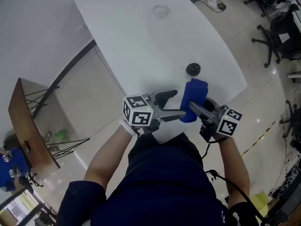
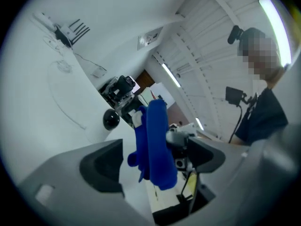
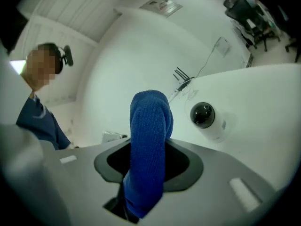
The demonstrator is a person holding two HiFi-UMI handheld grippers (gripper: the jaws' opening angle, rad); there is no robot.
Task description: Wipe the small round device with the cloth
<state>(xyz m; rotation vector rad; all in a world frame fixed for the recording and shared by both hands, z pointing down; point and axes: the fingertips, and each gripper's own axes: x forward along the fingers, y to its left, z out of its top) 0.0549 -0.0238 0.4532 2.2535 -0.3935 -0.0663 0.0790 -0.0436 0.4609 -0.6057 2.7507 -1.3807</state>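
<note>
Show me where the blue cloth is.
Head view, centre: the blue cloth stands clamped in the right gripper, just below the small round black device.

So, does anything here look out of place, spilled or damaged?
Nothing stands out. The small round device rests on the white table, with no spill or damage that I can see. The cloth is only bunched up in the right gripper, apart from the device.
</note>
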